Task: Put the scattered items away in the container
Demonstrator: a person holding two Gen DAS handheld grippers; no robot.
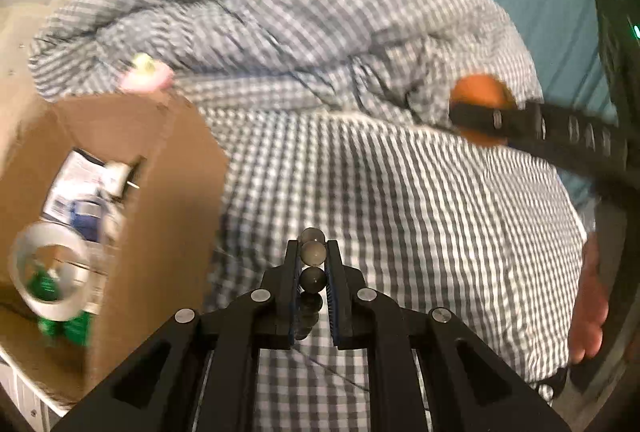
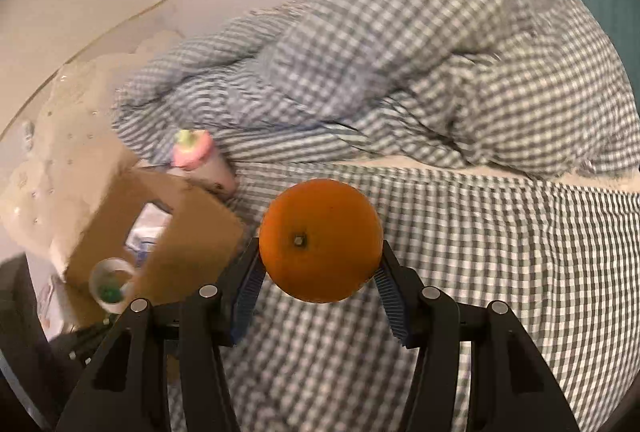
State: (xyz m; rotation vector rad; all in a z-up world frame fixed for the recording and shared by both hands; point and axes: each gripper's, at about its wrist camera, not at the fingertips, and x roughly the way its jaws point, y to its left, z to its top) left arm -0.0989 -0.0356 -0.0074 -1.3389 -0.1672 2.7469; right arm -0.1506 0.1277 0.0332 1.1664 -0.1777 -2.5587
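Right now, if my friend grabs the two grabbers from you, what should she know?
Left gripper: shut on a string of dark beads, above the checked bedding.
Right gripper: shut on the orange.
Cardboard box sits at the left; a tape roll and some packets are already inside.
Left to do: drop the beads and the orange into the box. A pink-topped item lies on the bedding just beyond the box.

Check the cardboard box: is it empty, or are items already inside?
Not empty. The cardboard box is open-topped and holds a tape roll, a green item and white-and-blue packaging.
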